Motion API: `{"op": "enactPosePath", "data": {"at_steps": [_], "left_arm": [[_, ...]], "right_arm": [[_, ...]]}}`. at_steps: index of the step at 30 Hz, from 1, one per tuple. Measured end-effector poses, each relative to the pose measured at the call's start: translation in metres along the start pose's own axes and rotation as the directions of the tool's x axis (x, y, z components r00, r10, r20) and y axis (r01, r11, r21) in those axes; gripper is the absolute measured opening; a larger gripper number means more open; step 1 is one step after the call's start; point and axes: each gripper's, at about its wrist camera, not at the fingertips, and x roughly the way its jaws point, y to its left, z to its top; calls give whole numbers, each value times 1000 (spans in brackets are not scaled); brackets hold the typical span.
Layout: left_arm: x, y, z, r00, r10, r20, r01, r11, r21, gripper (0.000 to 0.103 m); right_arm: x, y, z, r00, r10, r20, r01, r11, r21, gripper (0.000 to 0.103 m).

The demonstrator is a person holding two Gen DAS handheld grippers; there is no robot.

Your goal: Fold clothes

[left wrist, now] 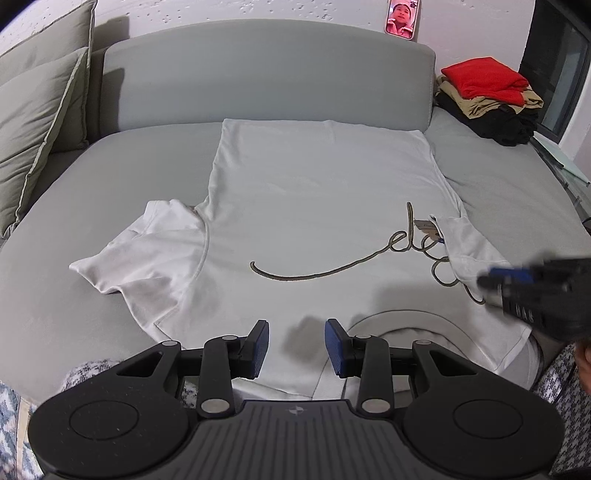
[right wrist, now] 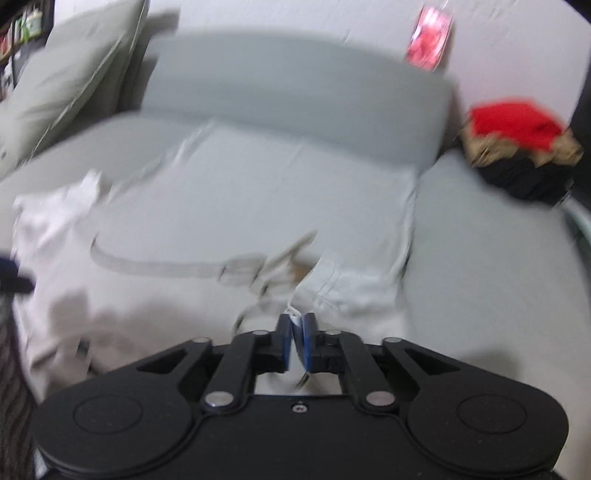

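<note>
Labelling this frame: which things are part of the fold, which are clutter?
In the job:
- white cotton T-shirt with looping script, spread flat
- right tongs, shut on its sleeve
- left tongs, open

Lying about:
- red-topped stack of folded clothes
- grey-green cushions
- pink-screened phone

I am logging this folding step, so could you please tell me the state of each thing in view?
White T-shirt with looping script: spread flat on the grey sofa, right sleeve folded inward.
Left gripper: open, empty, over the near edge of the shirt.
Right gripper: shut on white fabric.
Pile of red, tan and black clothes: folded, stacked.
</note>
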Motion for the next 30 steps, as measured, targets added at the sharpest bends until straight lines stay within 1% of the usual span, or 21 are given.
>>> {"op": "enactPosePath", "data": {"at_steps": [1,2,3,5,6,7,8,9,10,11,13,15,18,20,22,23,24,26,28,29,30], "left_arm": [[0,0,0,1000,2,1,-2,1000,5,36],[0,0,0,1000,6,2,-6,1000,11,36],[1,1,0,1000,12,0,-12,1000,15,36],[4,4,0,1000,26,-8,-26,1000,14,36],[6,6,1,999,34,-15,-34,999,9,36],[9,7,2,999,38,-19,-38,999,1,36],[11,8,4,999,42,-23,-42,999,-7,36],[15,6,6,999,48,-25,-48,999,3,36],[19,4,8,998,54,-27,-54,998,14,36],[23,2,10,998,61,-29,-60,998,26,35],[35,-6,14,996,85,-29,-82,993,79,35],[48,-11,14,993,115,-34,-110,987,117,35],[72,-10,8,979,173,-107,-157,977,147,36],[69,-8,3,976,187,-109,-167,972,165,37],[59,-5,1,972,198,-126,-174,968,181,37],[53,-2,-1,972,191,-135,-166,970,178,37],[47,3,-3,974,180,-141,-156,974,165,37],[31,10,-6,980,153,-124,-136,981,135,36],[19,13,-7,987,140,-78,-130,983,126,36],[16,12,-6,988,143,-52,-135,983,125,36],[16,11,-3,989,145,-29,-141,982,125,36]], "right_arm": [[-1,-3,-3,999,23,-27,-22,1000,18,22],[-6,-8,-6,998,44,-36,-42,998,49,28],[-12,-18,-7,998,62,-26,-59,994,91,35],[-26,-47,-6,997,77,3,-76,974,214,36],[-29,-64,-5,997,70,12,-70,954,290,36],[-30,-83,-6,999,50,16,-52,928,370,33],[-30,-101,-6,999,30,15,-34,895,445,18],[-26,-113,-10,1000,15,3,-15,863,504,12],[-20,-122,-10,1000,16,-11,-7,841,542,7],[-13,-129,-10,1000,17,-26,1,821,571,7],[4,-128,-7,997,21,-69,23,822,569,7],[18,-116,-6,993,-3,-120,66,848,526,7],[32,-98,-16,975,-56,-213,144,893,425,7],[32,-90,-28,961,-84,-262,180,914,364,0],[19,-84,-40,954,-113,-279,206,920,332,0],[13,-82,-44,951,-122,-283,214,922,323,0],[8,-84,-44,958,-109,-265,200,917,344,0],[-1,-87,-43,970,-86,-227,170,907,385,0],[-10,-90,-42,980,-63,-188,139,895,424,3],[-15,-92,-41,984,-52,-168,123,888,443,5],[-20,-93,-40,988,-42,-148,106,881,462,5]]}}
